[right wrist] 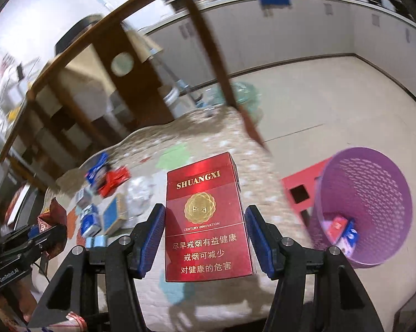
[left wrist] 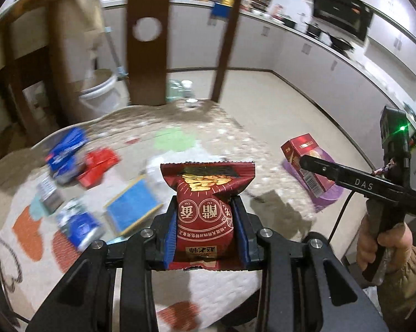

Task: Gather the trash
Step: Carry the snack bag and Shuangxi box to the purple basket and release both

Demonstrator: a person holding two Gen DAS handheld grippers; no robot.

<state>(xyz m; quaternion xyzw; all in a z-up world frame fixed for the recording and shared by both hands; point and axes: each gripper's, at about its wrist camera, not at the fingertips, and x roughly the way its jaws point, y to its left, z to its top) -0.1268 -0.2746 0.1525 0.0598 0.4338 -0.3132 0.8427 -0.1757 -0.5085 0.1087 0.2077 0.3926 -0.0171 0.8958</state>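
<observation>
Both grippers carry a load: the right gripper holds a red cigarette pack upright between its blue pads, though a gap shows on the right side, so that grip looks loose. Left gripper pinches a dark red snack packet narrowly. My judgement: carry both over the purple basket on the floor, beside the patterned cloth, already holding 2 or more boxes, and release only once each is above its rim.
</observation>
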